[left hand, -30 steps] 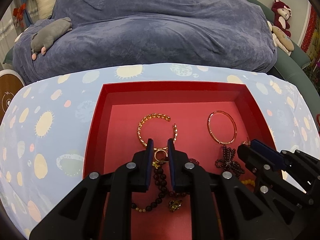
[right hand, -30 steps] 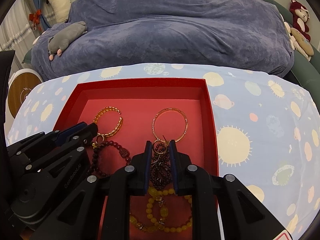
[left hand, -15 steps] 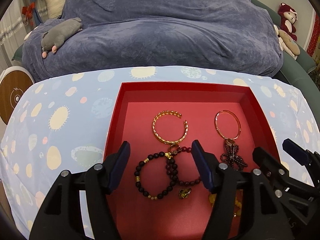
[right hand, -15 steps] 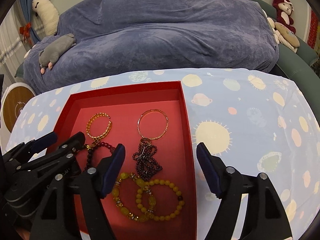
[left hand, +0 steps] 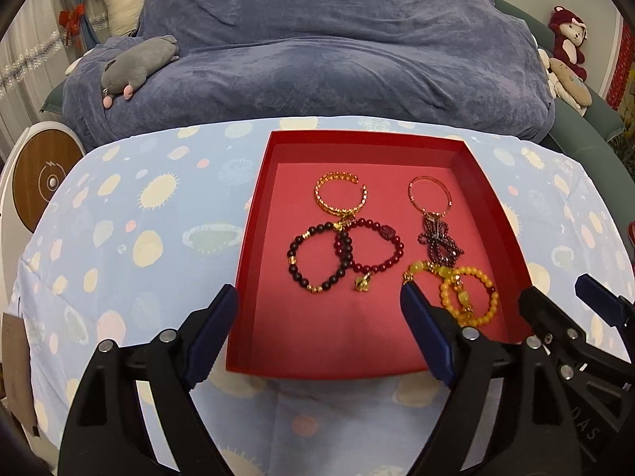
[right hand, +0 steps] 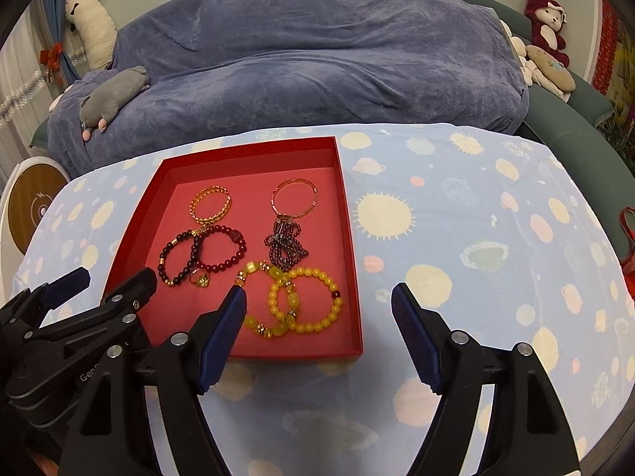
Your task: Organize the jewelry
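Your left gripper [left hand: 319,311] has just been opening its jaws and holds nothing. Your right gripper [right hand: 319,307] stands wide apart, empty too. The bracelets [left hand: 345,256] lie in the red tray [left hand: 254,230], just ahead of both jaws.

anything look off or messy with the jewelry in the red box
Nothing is spilled or damaged; every piece lies inside the shallow red cardboard box. Only oddity: pieces overlap. The dark brown bead bracelet crosses the dark red bead bracelet, and the two yellow bead bracelets interlock. Both grippers hold nothing.
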The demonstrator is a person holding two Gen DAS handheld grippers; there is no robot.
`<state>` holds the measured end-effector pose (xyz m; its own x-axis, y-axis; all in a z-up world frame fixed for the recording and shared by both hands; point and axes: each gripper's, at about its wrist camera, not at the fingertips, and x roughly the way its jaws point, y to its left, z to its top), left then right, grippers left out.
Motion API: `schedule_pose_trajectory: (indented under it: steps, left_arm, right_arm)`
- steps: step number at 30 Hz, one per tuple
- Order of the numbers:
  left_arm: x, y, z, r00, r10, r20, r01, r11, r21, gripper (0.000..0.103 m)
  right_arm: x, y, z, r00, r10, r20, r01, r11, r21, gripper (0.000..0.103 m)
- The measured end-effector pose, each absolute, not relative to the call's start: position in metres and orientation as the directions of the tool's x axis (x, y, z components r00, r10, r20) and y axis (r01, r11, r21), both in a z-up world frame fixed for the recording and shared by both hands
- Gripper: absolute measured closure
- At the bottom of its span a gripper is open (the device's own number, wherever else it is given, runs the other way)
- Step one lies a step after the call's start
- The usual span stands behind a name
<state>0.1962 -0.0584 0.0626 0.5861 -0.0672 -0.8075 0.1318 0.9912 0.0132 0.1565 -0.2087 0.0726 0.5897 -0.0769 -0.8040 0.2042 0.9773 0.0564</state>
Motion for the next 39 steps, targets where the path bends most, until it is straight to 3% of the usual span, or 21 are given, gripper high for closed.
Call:
schedule_pose_trajectory:
  steps: [11, 27, 34, 39]
  left_arm:
    - [0.143, -0.051, 0.064, 0.577, -0.065, -0.814, 0.121, 0.993, 0.006, 0.023]
    - [0.145, -0.044, 0.053, 0.566, -0.018, -0.824, 0.093, 0.995, 0.042, 0.023]
    - [0.15, -0.037, 0.05, 0.565, 0.009, -0.825, 0.066, 0.996, 0.056, 0.012]
    - [0.152, -0.036, 0.048, 0.558, 0.007, -0.83, 0.068, 0.996, 0.054, 0.009]
  right_arm:
    - [0.11, -0.206, 0.073, 0.573, -0.09, -0.814, 0.234, 0.971, 0.057, 0.03]
    - [0.114, -0.198, 0.065, 0.561, -0.092, -0.823, 0.211, 0.977, 0.035, 0.03]
    - [0.118, -0.194, 0.064, 0.56, -0.116, -0.82, 0.202, 0.979, 0.0, 0.02]
    - [0.119, -0.191, 0.062, 0.561, -0.113, -0.82, 0.187, 0.982, -0.008, 0.019]
